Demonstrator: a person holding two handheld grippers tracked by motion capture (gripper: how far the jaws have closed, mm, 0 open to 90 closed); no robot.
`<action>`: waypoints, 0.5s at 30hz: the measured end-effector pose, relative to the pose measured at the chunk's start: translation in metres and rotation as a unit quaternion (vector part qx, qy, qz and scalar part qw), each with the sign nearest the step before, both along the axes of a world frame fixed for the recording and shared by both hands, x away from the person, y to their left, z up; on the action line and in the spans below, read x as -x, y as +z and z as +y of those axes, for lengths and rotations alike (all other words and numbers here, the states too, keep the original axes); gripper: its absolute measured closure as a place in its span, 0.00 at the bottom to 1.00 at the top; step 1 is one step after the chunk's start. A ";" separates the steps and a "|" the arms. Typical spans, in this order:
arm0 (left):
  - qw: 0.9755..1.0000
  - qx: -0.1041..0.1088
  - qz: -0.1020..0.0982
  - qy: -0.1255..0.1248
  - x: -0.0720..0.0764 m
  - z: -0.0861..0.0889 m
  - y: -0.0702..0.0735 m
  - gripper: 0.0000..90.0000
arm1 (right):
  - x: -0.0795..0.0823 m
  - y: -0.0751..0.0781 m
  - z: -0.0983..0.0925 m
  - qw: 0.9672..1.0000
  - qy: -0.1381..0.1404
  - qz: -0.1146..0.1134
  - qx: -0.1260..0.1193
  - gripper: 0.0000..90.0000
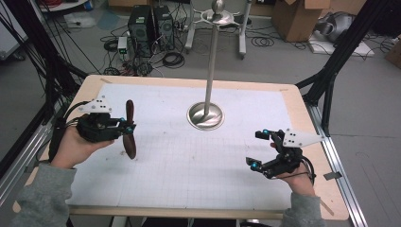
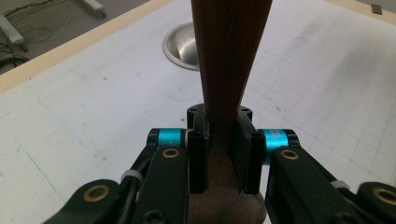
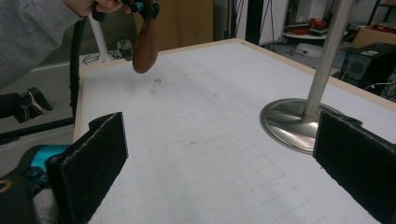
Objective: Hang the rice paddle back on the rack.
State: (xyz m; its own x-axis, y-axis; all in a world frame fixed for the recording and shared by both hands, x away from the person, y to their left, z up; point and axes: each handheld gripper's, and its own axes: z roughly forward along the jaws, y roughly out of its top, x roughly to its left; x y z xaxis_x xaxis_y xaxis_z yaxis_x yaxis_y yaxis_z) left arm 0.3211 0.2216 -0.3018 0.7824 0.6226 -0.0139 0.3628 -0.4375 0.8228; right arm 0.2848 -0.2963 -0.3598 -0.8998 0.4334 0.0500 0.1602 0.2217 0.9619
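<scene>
Wooden piece [image 1: 129, 128] is being held above the table [image 1: 293, 101] by the left gripper [image 1: 124, 127].
Rigid and probably light, it is being clamped at its narrow waist; the right gripper [image 1: 259, 149] is being kept wide open, empty.

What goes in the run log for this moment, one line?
left gripper: shut on wooden piece, held above mat | right gripper: open, holding nothing | metal stand: upright mid-table, untouched

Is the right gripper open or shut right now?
Open. The right gripper has its fingers spread wide apart, with bare table between them.
</scene>
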 end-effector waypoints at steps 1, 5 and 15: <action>1.000 0.001 0.000 0.001 -0.001 -0.002 0.002 0.86 | 0.000 0.000 0.000 1.000 0.000 0.001 0.000 0.02; 1.000 0.003 -0.002 -0.004 -0.005 -0.010 0.012 0.86 | 0.000 0.000 0.000 1.000 -0.001 0.004 -0.001 0.02; 0.999 0.016 -0.002 -0.034 -0.009 -0.043 0.036 0.86 | -0.002 -0.004 -0.003 1.000 -0.004 0.010 0.001 0.02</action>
State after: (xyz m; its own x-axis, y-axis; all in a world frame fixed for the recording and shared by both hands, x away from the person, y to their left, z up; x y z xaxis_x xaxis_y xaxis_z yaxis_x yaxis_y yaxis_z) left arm 0.3298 0.1790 -0.2662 0.8234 0.5667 -0.0302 0.3297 -0.4344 0.8382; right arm 0.2865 -0.2991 -0.3636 -0.8949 0.4412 0.0665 0.1806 0.2221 0.9581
